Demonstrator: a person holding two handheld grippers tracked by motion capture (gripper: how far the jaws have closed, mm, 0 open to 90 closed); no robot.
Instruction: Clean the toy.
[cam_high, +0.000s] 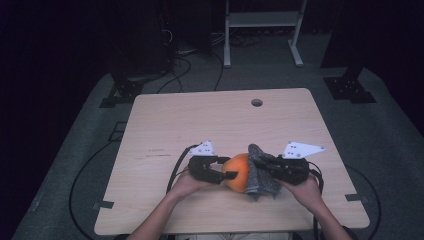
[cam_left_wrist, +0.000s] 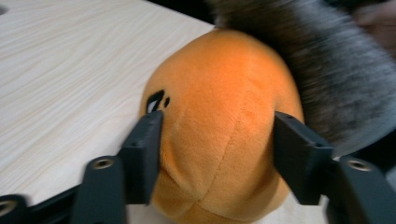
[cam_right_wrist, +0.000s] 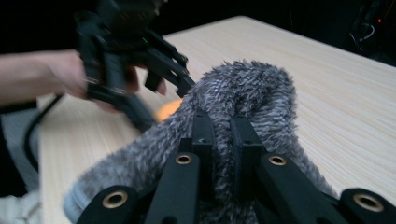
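our left claw straddles the orange plush toy near the bench's front edge, jaws partly apart against its sides. our right claw is pinched tight on the grey fuzzy cloth draped against the toy.

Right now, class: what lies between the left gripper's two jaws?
The orange plush ball sits between the left gripper's jaws in the left gripper view. The grey fuzzy cloth, pinched by the right gripper, drapes its far side.

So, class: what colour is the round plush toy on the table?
Orange: the plush toy has a small black mark on one side, shown best in the left gripper view.
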